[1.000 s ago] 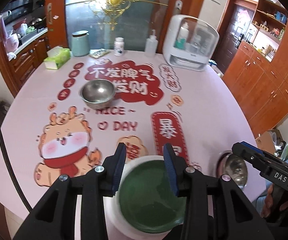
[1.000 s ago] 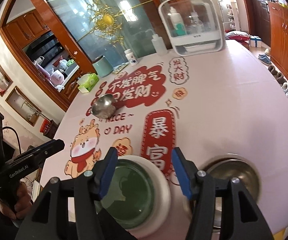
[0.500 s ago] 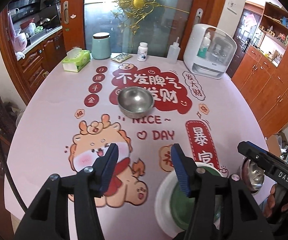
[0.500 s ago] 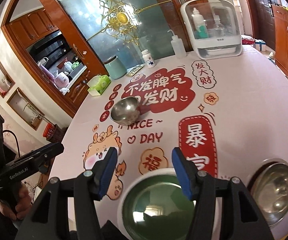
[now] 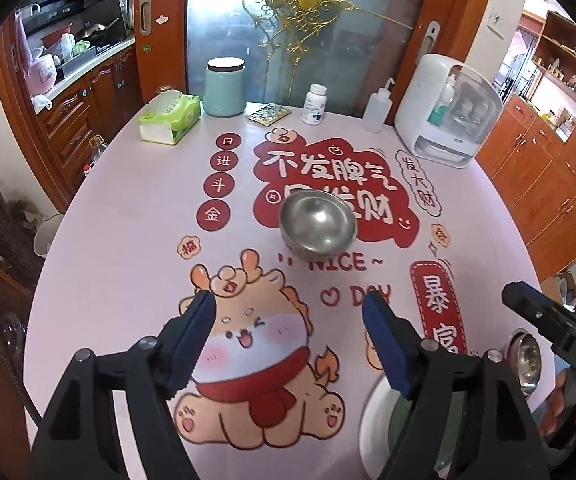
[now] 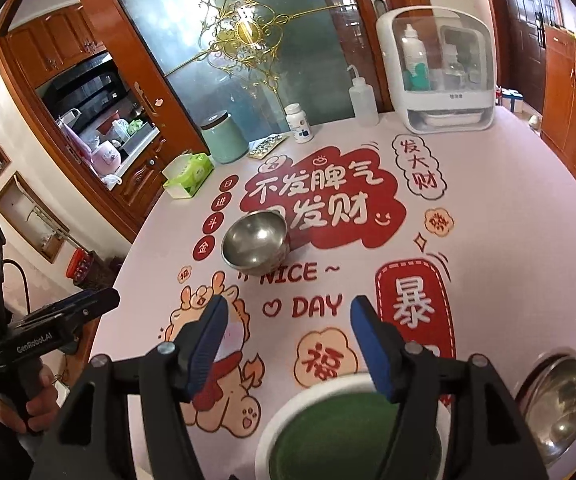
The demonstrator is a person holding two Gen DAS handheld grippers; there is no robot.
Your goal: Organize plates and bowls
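Note:
A steel bowl (image 5: 318, 226) stands upright mid-table; it also shows in the right wrist view (image 6: 255, 242). A white plate with a green plate on it (image 6: 328, 440) lies at the near edge, partly hidden by fingers, and shows low right in the left wrist view (image 5: 376, 428). A second steel bowl (image 6: 558, 398) sits at the near right edge, also in the left wrist view (image 5: 528, 362). My left gripper (image 5: 290, 344) is open and empty above the dragon print, well short of the middle bowl. My right gripper (image 6: 285, 340) is open and empty above the plates.
The pink printed tablecloth (image 5: 127, 240) covers a round table. At the far edge stand a tissue pack (image 5: 169, 118), a green canister (image 5: 223, 87), a pill bottle (image 5: 315, 104), a squeeze bottle (image 5: 376, 110) and a white cabinet (image 5: 446, 112). Wooden cupboards line both sides.
Both grippers have pulled back and up from the plates; the left one has opened wider and swung left over the dragon print. The plates and bowls have stayed put.

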